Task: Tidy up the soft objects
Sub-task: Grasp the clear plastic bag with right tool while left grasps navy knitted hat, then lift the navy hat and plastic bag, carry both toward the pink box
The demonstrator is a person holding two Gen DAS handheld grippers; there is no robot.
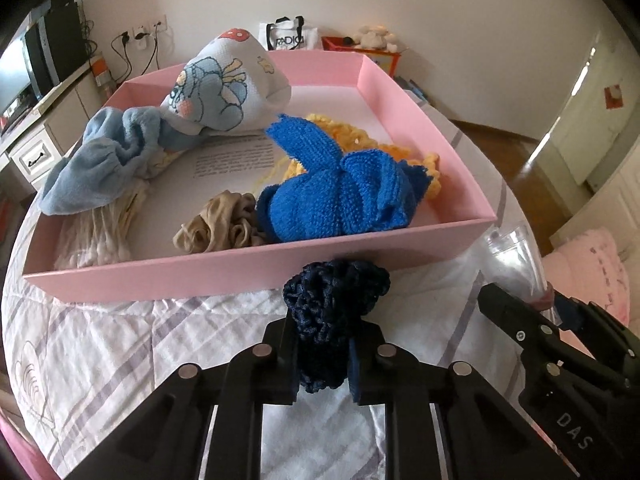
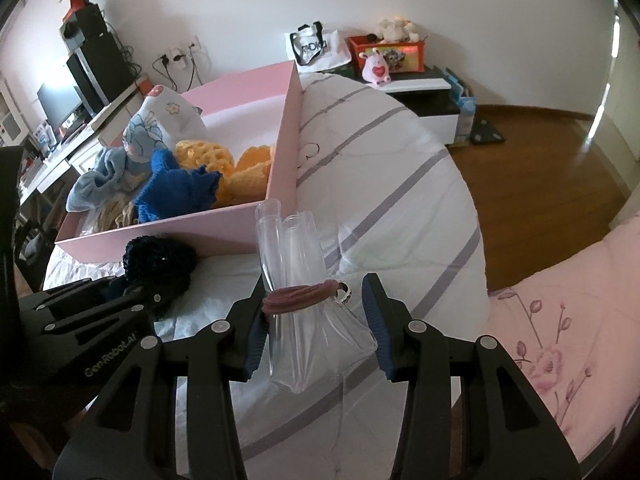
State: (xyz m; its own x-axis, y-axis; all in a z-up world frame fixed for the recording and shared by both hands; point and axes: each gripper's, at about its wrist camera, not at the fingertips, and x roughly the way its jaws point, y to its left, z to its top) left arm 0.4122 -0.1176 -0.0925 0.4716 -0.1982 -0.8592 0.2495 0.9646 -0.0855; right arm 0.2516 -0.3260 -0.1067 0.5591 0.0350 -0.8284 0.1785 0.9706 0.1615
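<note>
A dark navy crocheted piece (image 1: 334,320) is clamped in the closed left tool (image 1: 324,364) just before the pink box (image 1: 256,272) on the bed (image 1: 120,332), presumably for adding, while a banded clear plastic roll (image 2: 298,300) is gripped by the right tool (image 2: 316,344).

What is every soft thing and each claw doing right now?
Left claw: shut on the navy crocheted piece, outside the box.
Right claw: around the clear plastic bundle, which is tied with a pink band.
Pink box: open, on the bed.
Blue knitted piece: crumpled in the box.
Yellow knit: in the box.
Beige scrunchie: in the box.
</note>
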